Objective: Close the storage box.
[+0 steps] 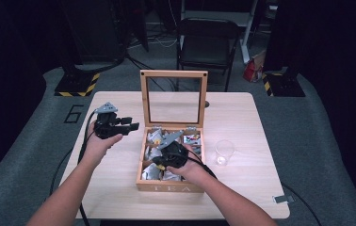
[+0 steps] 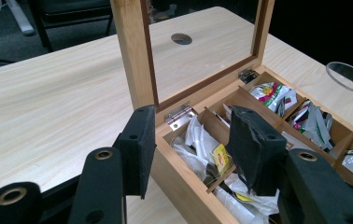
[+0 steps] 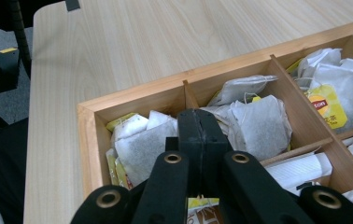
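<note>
The right gripper (image 3: 201, 122) is down inside the wooden tea box (image 1: 144, 184), jaws pressed flat together with no gap between the pads. A yellow tag on a thin string (image 3: 201, 202) sits right under the jaws in the right gripper view, but I can't tell whether it's actually pinched. Just ahead of the tips, at roughly 1 o'clock, lies a grey tea bag (image 3: 258, 126), and at 10 o'clock there's another bag (image 3: 139, 147) in the corner compartment.

In the high view the box sits mid-table with its glass lid (image 1: 173, 97) standing upright at the 12 o'clock side, and the right gripper (image 1: 170, 155) hovers over the near compartments.

The left gripper (image 1: 131, 127) is off at the box's 9 o'clock, above the table (image 1: 242, 188), jaws spread partway with nothing between them. Its own view looks across the box's corner, one pad (image 2: 139, 149) outside the wall and the other above the bags.

A clear glass cup (image 1: 224, 152) stands at the box's 3 o'clock, close by.
</note>
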A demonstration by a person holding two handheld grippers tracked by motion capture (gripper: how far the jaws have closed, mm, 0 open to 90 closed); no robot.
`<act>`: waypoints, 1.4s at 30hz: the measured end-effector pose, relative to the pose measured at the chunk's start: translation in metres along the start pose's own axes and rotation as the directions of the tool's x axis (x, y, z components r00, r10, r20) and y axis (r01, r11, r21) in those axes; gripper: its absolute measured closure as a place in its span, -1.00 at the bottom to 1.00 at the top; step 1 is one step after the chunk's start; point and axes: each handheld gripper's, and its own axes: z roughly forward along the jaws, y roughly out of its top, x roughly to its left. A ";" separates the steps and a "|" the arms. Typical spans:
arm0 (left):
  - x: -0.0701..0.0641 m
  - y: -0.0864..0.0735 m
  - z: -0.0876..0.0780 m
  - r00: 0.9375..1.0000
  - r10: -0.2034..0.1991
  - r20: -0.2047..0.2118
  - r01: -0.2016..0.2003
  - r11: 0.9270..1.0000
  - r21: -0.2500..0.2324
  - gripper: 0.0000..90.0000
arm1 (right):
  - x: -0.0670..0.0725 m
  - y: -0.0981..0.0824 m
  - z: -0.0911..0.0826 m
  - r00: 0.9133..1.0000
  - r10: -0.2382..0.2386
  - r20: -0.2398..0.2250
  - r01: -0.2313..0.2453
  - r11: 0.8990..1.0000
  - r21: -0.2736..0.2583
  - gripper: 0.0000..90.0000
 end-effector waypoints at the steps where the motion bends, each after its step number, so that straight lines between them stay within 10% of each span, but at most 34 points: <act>1: 0.000 0.000 0.000 1.000 -0.001 0.001 0.001 1.000 0.000 0.14 | 0.001 0.000 -0.001 1.000 0.003 -0.002 -0.003 1.000 -0.002 1.00; 12: -0.001 0.001 0.000 1.000 0.003 0.000 -0.003 1.000 0.002 0.14 | 0.001 0.002 -0.018 1.000 -0.004 -0.004 0.004 0.998 -0.058 1.00; 36: 0.000 0.000 -0.001 1.000 0.006 -0.005 -0.006 1.000 0.001 0.14 | -0.005 0.000 0.008 0.996 0.020 -0.090 -0.018 0.999 0.027 0.67; 42: 0.000 0.000 -0.001 1.000 0.004 -0.006 -0.004 1.000 0.002 0.14 | -0.004 -0.001 0.006 0.993 0.011 -0.117 -0.007 0.999 0.031 0.93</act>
